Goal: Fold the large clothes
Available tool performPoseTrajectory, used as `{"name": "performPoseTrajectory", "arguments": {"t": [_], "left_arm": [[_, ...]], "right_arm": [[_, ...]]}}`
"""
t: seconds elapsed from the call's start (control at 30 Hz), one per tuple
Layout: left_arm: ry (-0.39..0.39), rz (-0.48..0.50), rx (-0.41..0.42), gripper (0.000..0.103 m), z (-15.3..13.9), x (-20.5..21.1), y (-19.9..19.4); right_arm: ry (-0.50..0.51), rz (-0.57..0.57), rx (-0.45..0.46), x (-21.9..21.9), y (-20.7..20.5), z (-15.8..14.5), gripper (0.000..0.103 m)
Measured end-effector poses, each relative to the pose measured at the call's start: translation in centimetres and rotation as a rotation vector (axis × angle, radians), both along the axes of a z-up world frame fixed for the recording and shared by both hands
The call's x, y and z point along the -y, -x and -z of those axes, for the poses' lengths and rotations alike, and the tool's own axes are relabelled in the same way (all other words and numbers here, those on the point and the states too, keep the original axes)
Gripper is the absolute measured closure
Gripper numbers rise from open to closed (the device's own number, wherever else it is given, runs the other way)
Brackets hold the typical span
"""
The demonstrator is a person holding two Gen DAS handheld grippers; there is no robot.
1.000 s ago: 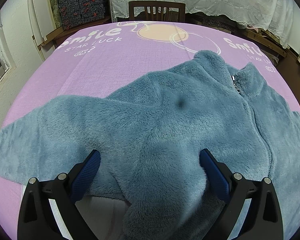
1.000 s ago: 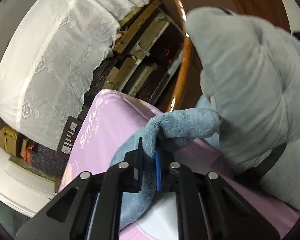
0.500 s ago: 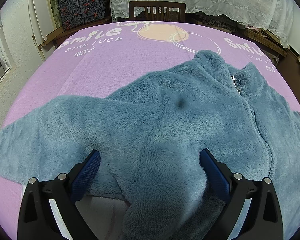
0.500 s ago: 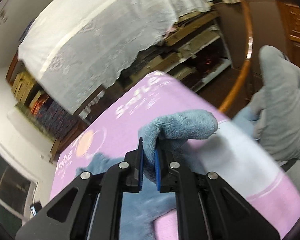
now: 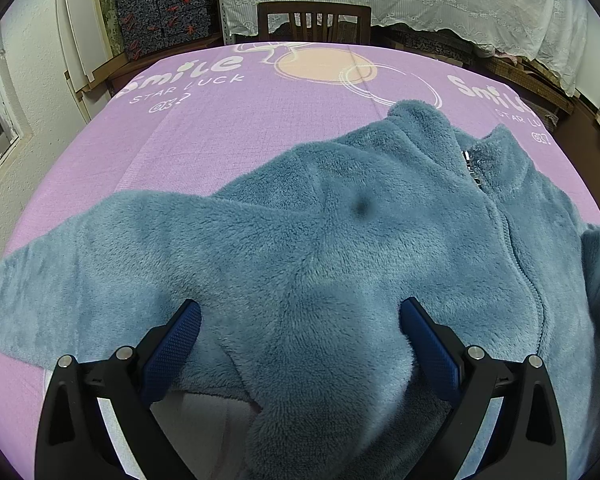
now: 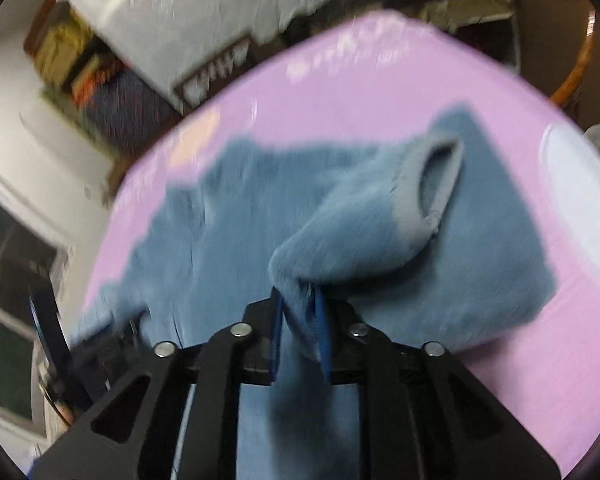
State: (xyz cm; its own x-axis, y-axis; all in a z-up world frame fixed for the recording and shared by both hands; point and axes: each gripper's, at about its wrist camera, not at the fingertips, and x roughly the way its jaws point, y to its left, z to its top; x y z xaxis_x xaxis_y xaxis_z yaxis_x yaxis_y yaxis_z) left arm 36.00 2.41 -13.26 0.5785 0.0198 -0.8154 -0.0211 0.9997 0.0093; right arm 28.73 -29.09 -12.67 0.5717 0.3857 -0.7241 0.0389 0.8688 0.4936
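Our purple sheet (image 5: 228,128) has a chair (image 5: 314,20) at 12 o'clock. Our right gripper (image 6: 300,320) has swung the pinched sleeve (image 6: 380,224) over the fleece jacket (image 5: 320,248); our left gripper (image 5: 300,332) stays wide.

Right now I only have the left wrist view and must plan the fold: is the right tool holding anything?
Observer: Yes. The right tool is shut on the sleeve of the fleece.
Operator: Which part of the sleeve?
Observer: A pinch below the cuff; the cuff's opening shows beyond the fingers.
Operator: Where is the sleeve heading?
Observer: I can't tell direction, but it is lifted above the fleece's body on the purple cloth. That view is motion-blurred.
Operator: And my left tool?
Observer: Open, fingers either side of a fleece mound.
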Motion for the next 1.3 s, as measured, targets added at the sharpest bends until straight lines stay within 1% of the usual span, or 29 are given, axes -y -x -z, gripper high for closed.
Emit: {"name": "performPoseTrajectory", "arguments": {"t": [0.03, 0.07, 0.13, 0.23, 0.27, 0.3, 0.33, 0.4, 0.43, 0.47, 0.53, 0.6, 0.63, 0.73, 0.83, 0.9, 0.93, 1.1, 1.2, 1.27, 1.3], "left_arm": [[0.0, 0.0, 0.0, 0.003, 0.0, 0.0, 0.0], [0.0, 0.001, 0.0, 0.003, 0.0, 0.0, 0.0], [-0.003, 0.003, 0.0, 0.003, 0.0, 0.0, 0.1], [-0.04, 0.025, 0.014, 0.004, -0.5, 0.7, 0.7], [-0.068, 0.04, 0.037, 0.004, -1.1, 1.3, 1.3], [-0.087, 0.053, 0.055, 0.004, -1.6, 2.0, 1.7], [-0.098, 0.077, 0.074, 0.004, -2.1, 3.0, 2.3], [-0.099, 0.18, 0.105, 0.004, -3.5, 6.0, 3.5], [-0.102, 0.249, 0.111, 0.003, -4.2, 8.3, 4.1], [-0.108, 0.303, 0.11, 0.003, -4.5, 10.1, 4.5], [-0.131, 0.41, 0.111, 0.003, -5.1, 14.2, 5.2], [-0.152, 0.481, 0.119, 0.003, -5.0, 17.2, 5.7], [-0.178, 0.519, 0.129, 0.003, -4.7, 19.0, 6.0], [-0.226, 0.57, 0.135, 0.003, -3.3, 21.7, 6.1], [-0.255, 0.578, 0.118, 0.003, -1.9, 23.5, 5.3], [-0.26, 0.576, 0.122, 0.003, -1.6, 24.2, 4.8], [-0.263, 0.574, 0.129, 0.003, -1.6, 24.4, 4.7], [-0.265, 0.587, 0.164, 0.003, -1.9, 26.7, 3.8], [-0.251, 0.563, 0.187, 0.003, -2.3, 27.4, 3.3], [-0.22, 0.528, 0.191, 0.008, -2.5, 27.0, 2.9], [-0.202, 0.508, 0.187, 0.013, -2.6, 26.6, 2.7]], "right_arm": [[-0.002, -0.017, -0.001, -0.1, 0.5, 0.0, 0.077], [-0.009, -0.033, 0.003, 0.1, 1.1, -0.5, 0.068], [-0.039, -0.033, 0.029, 1.0, 2.5, -1.3, 0.054], [-0.077, 0.007, 0.102, 3.2, 5.0, -3.1, 0.053], [-0.084, 0.032, 0.127, 4.2, 5.5, -3.8, 0.053], [-0.082, 0.078, 0.154, 5.4, 6.0, -4.5, 0.053], [-0.065, 0.149, 0.184, 7.1, 6.5, -5.4, 0.053], [-0.063, 0.23, 0.214, 9.3, 6.5, -6.4, 0.054], [-0.088, 0.272, 0.223, 10.6, 6.0, -6.9, 0.054], [-0.097, 0.29, 0.227, 11.2, 5.7, -7.1, 0.054], [-0.079, 0.344, 0.238, 12.5, 4.5, -7.6, 0.054], [-0.063, 0.384, 0.23, 13.1, 3.4, -7.2, 0.054], [-0.068, 0.394, 0.217, 13.6, 3.0, -6.7, 0.054], [-0.135, 0.413, 0.178, 14.9, 1.7, -3.9, 0.054], [-0.172, 0.412, 0.173, 15.4, 1.4, -1.7, 0.054], [-0.217, 0.365, 0.144, 15.5, 0.4, -0.6, 0.054], [-0.227, 0.356, 0.15, 15.5, 0.3, -0.6, 0.054], [-0.132, 0.36, 0.182, 14.9, 0.3, -1.6, 0.054], [-0.152, 0.366, 0.176, 15.2, 0.5, -1.2, 0.054], [-0.162, 0.372, 0.169, 15.4, 0.5, -1.0, 0.054], [-0.162, 0.373, 0.167, 15.5, 0.5, -0.8, 0.054]]}}
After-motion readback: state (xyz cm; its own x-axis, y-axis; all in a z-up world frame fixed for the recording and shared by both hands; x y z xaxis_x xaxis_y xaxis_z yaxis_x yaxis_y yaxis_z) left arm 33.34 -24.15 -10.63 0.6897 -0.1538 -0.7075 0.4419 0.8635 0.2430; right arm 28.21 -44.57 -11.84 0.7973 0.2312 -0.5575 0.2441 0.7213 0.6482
